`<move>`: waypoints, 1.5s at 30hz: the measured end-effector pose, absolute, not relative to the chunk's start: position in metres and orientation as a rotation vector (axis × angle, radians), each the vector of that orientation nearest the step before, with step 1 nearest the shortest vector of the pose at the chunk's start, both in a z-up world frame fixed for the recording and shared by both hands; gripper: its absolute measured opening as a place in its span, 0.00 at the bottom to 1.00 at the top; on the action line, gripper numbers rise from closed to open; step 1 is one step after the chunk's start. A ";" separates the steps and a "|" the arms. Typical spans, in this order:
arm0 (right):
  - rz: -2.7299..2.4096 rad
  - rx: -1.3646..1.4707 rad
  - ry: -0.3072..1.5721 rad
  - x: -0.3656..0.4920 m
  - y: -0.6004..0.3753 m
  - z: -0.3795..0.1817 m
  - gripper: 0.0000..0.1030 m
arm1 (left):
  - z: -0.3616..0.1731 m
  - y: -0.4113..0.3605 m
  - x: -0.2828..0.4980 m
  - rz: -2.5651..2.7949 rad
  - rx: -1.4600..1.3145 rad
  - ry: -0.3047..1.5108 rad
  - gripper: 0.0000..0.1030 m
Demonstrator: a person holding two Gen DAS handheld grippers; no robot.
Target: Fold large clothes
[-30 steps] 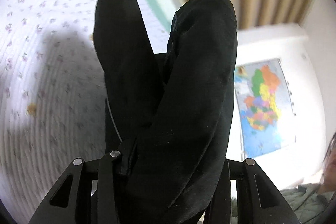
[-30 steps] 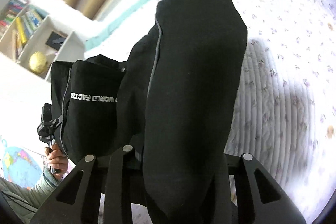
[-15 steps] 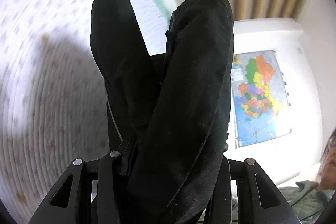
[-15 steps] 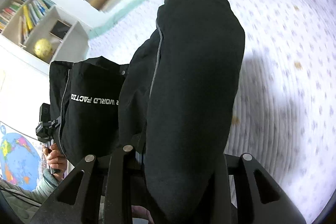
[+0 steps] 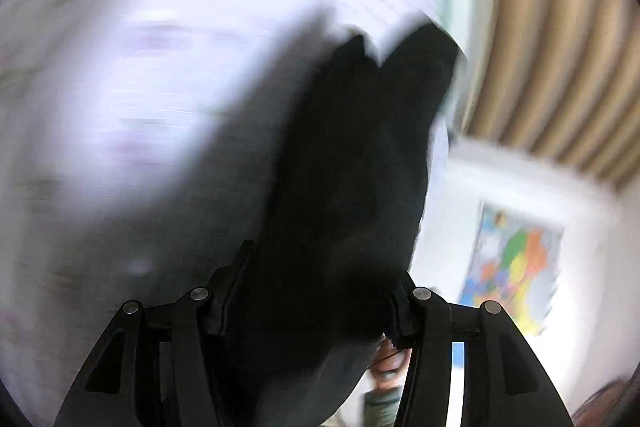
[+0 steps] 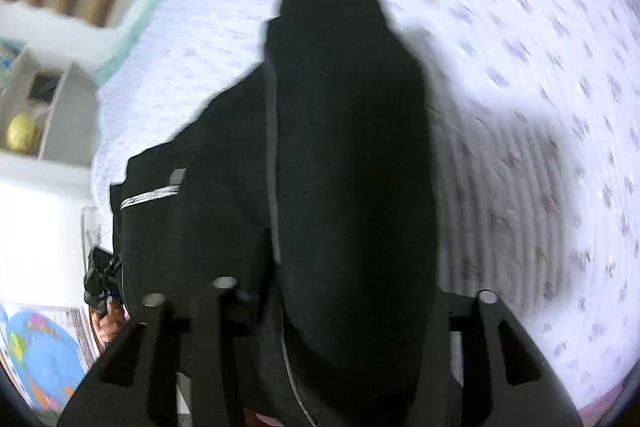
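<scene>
— One black garment (image 6: 352, 163), is it off the bed?
— Bunched between both sets of jaws, above the flowered quilt (image 6: 540, 75).
— And the left gripper (image 5: 312, 311)?
— Jaws opening, cloth still filling the gap; blur hides whether the pads press.
— The right gripper (image 6: 340, 307)?
— Also opening, cloth between. A shelf (image 6: 44, 107) and map (image 5: 516, 267) stand beyond.

I see a bed (image 6: 540, 75) with white quilt, small flower print, green border; a few brownish specks on it.
</scene>
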State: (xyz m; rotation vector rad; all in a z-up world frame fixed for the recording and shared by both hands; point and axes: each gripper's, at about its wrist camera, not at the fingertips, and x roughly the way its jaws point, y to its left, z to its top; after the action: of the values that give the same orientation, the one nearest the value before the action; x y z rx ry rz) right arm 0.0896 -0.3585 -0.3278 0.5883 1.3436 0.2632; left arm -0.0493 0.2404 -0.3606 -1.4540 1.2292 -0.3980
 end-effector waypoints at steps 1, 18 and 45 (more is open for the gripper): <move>0.244 0.617 1.367 0.088 -0.367 -0.335 0.54 | -0.360 0.252 -0.056 -0.385 -1.484 1.200 0.53; 0.175 -0.001 1.262 0.090 -0.254 -0.257 0.57 | -0.215 0.133 -0.029 -0.192 -0.287 1.226 0.55; 0.026 -0.031 0.737 -0.089 -0.250 -0.248 0.64 | -0.149 0.090 -0.241 -0.030 -0.002 0.633 0.57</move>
State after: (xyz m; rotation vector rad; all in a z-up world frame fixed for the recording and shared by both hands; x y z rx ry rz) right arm -0.0892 -0.2497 -0.2484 -0.0314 0.7372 0.0261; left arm -0.2411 0.0900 -0.1493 -0.0016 0.6334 -0.0302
